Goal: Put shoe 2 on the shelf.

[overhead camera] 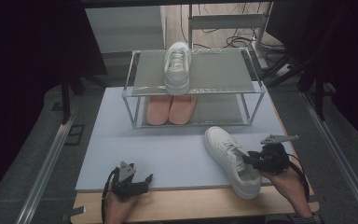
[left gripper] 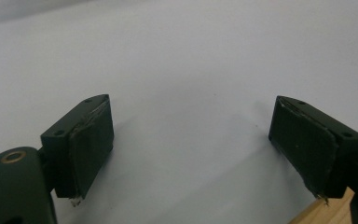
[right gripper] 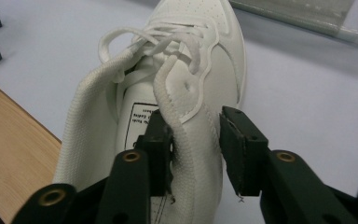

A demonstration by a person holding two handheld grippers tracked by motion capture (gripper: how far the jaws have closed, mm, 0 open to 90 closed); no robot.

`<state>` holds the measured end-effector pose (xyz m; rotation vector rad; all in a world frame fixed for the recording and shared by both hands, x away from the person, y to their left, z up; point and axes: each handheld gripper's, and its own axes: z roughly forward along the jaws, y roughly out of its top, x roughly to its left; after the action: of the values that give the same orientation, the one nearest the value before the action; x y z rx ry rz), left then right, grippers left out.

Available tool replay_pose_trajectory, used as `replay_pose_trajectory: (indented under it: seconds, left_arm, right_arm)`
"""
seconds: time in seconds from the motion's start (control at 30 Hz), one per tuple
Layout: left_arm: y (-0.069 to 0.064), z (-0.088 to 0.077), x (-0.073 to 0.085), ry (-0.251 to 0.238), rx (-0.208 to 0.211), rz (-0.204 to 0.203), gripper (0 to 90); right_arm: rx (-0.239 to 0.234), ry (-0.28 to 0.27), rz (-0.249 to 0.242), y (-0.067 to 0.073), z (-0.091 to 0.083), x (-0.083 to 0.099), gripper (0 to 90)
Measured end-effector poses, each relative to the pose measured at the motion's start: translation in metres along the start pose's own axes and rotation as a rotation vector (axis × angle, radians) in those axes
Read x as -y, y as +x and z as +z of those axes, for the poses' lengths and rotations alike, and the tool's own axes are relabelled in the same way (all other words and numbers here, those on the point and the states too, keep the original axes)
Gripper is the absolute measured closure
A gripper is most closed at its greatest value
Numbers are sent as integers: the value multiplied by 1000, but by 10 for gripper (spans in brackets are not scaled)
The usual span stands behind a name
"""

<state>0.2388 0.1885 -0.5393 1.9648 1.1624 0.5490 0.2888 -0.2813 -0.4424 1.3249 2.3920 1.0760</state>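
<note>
- The right claw (overhead camera: 254, 161) sits at the near right of the tabletop (overhead camera: 168, 158), its jaws straddling the side wall of a white sneaker (overhead camera: 230, 158) at the collar.
- In the right gripper view the claw (right gripper: 193, 149) has one jaw inside the sneaker (right gripper: 168, 93), pressed against the wall; the other jaw stands outside with a thin gap, so the grip is not quite clamped.
- The sneaker lies on the pale mat, toe toward the rack (overhead camera: 193, 88) and heel over the mat's near edge by the wooden strip.
- The left claw (overhead camera: 137, 179) rests at the near left edge of the mat, well apart from the sneaker; its jaws are spread wide with nothing between them (left gripper: 191, 140).
- A second sneaker (overhead camera: 177, 67) stands on the rack's top shelf.
- Orange slippers (overhead camera: 170, 109) lie on the lower shelf.
</note>
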Motion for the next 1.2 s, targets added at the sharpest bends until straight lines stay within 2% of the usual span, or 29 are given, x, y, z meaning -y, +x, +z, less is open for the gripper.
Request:
replay_pose_trajectory:
  seconds: [0.13, 0.27, 0.4, 0.8, 0.93, 1.2]
  left_arm:
    - [0, 0, 0, 0, 0, 0, 138]
    - [0, 0, 0, 0, 0, 0, 138]
    - [0, 0, 0, 0, 0, 0, 138]
    - [0, 0, 0, 1, 0, 0, 138]
    - [0, 0, 0, 1, 0, 0, 138]
    - [0, 0, 0, 1, 1, 0, 138]
  right_arm:
    - [12, 6, 14, 0, -2, -1, 783]
    - [-4, -2, 44, -3, -3, 0, 816]
    - [-38, -16, 114, -9, -4, 0, 830]
    - [-97, -77, 269, -24, -11, 0, 848]
    - [-121, -92, 314, -29, -14, -1, 850]
    - [-162, -134, 367, -36, -22, -4, 849]
